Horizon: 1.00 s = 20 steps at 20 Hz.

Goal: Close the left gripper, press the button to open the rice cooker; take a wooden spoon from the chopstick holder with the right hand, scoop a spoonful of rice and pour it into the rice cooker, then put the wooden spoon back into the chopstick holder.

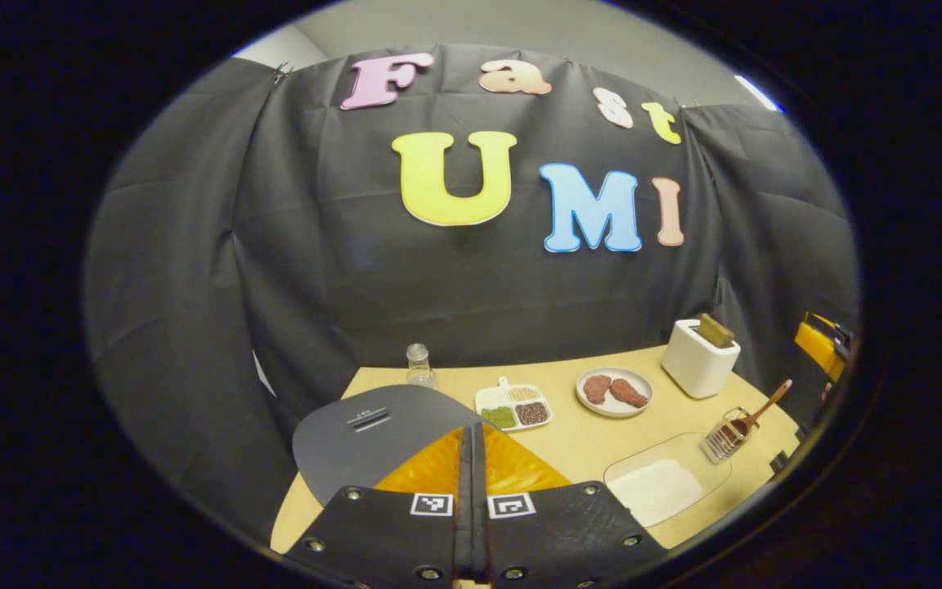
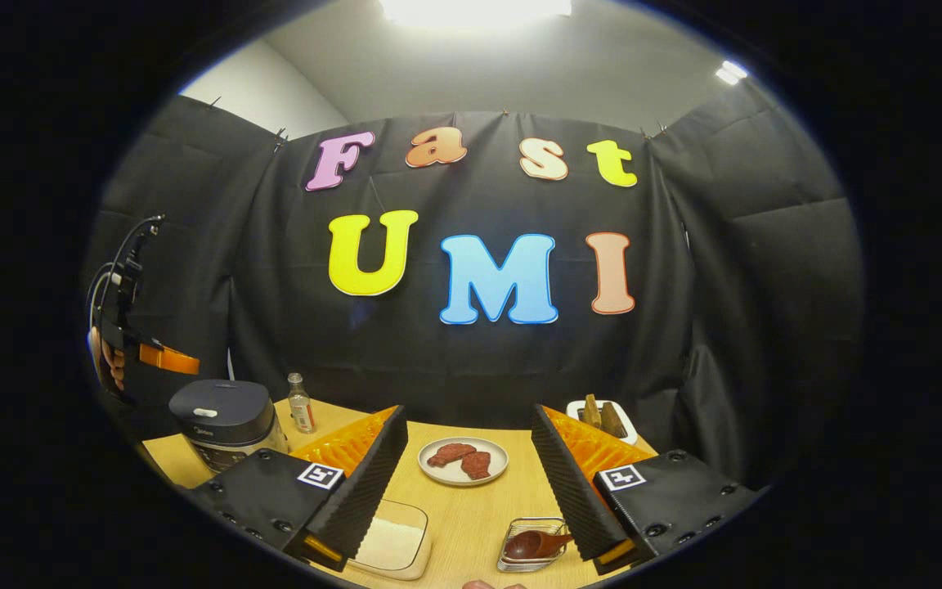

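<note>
Plate (image 2: 463,460) between right fingers (image 2: 569,491), spread wide; left fingers (image 1: 471,499) pressed together above rice cooker (image 1: 373,429).

We find almost no writing that we can make out. The dark grey round-lidded rice cooker (image 2: 222,421) carries a small pale mark on its front, under the white button, but it is too small and blurred for us to make out. The small clear glass bottle (image 2: 300,404) wears a label with a reddish band, also too small to tell. Each of the tongs bears square black-and-white coded markers (image 1: 431,504) near the fingers; these are patterns, not letters or numbers.
</note>
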Each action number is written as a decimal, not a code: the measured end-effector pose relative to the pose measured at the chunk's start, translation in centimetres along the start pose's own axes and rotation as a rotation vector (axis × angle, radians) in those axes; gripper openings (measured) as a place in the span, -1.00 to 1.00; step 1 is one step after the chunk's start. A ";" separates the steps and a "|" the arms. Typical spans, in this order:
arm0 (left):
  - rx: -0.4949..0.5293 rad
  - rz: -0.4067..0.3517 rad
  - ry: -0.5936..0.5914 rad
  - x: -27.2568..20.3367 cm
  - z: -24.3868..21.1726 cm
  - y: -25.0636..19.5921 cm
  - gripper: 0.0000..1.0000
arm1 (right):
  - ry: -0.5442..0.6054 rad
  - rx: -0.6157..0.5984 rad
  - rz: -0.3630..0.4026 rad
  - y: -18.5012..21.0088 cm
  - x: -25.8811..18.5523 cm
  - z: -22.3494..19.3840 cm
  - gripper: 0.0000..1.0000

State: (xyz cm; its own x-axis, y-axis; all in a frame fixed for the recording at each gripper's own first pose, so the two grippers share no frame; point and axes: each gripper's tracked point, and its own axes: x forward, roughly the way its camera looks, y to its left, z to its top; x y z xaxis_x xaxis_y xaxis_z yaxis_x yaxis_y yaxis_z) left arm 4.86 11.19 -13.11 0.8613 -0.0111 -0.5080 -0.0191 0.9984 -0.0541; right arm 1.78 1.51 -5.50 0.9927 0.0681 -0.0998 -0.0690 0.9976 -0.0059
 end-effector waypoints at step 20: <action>-0.031 -0.030 0.197 2.9 -9.0 1.2 -0.96 | 0.028 0.031 -0.004 -0.9 1.0 -3.4 0.94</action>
State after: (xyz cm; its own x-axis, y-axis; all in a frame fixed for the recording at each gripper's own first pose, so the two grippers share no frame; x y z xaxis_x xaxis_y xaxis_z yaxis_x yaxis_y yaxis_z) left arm 2.77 11.86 -22.40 0.7455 -0.0548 -0.6643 -0.0131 0.9952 -0.0967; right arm 2.54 0.64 -8.95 0.9897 0.0644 -0.1281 -0.0617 0.9978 0.0249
